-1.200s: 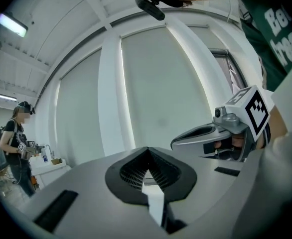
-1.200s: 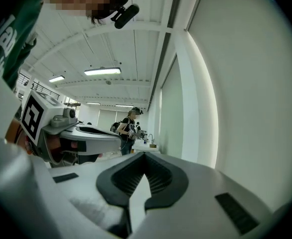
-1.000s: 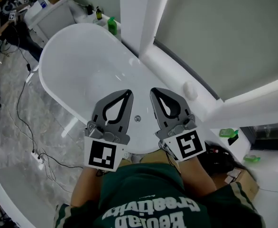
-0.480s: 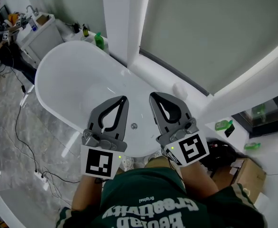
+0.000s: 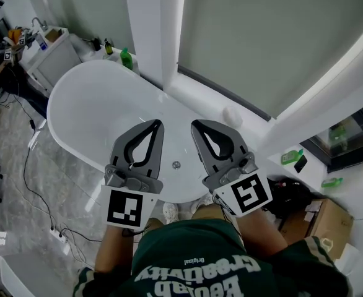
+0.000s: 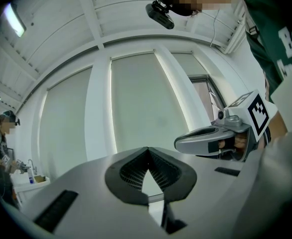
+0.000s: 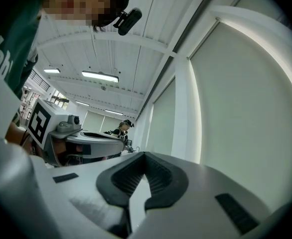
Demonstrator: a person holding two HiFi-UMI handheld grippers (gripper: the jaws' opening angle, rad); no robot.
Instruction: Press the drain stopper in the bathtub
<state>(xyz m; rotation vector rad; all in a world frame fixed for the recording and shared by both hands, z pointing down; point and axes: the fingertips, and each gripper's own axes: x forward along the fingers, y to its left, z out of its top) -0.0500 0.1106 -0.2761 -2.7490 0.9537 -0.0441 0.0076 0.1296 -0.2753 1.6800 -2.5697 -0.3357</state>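
Observation:
The white oval bathtub [image 5: 88, 113] lies below me, and its small round metal drain stopper [image 5: 176, 164] sits on the tub floor near the close end. Both grippers hang side by side above that end, pointing out over the tub, with the stopper showing in the gap between them. My left gripper [image 5: 158, 123] is shut with its tips together and nothing in it, as the left gripper view [image 6: 147, 149] also shows. My right gripper [image 5: 194, 124] is likewise shut and empty, with its tips meeting [image 7: 145, 155]. Neither one touches the stopper.
A green bottle [image 5: 126, 59] and a dark bottle [image 5: 109, 46] stand on the ledge at the tub's far end. A white soap-like lump [image 5: 233, 116] lies on the window ledge. A white column [image 5: 150, 30] rises behind the tub. Cables [image 5: 33, 184] trail on the floor; a cardboard box [image 5: 321, 224] sits at right.
Both grippers have risen together away from the tub floor, still shut. The head view has shifted, so the tub looks farther off and more of the right-hand shelf shows.

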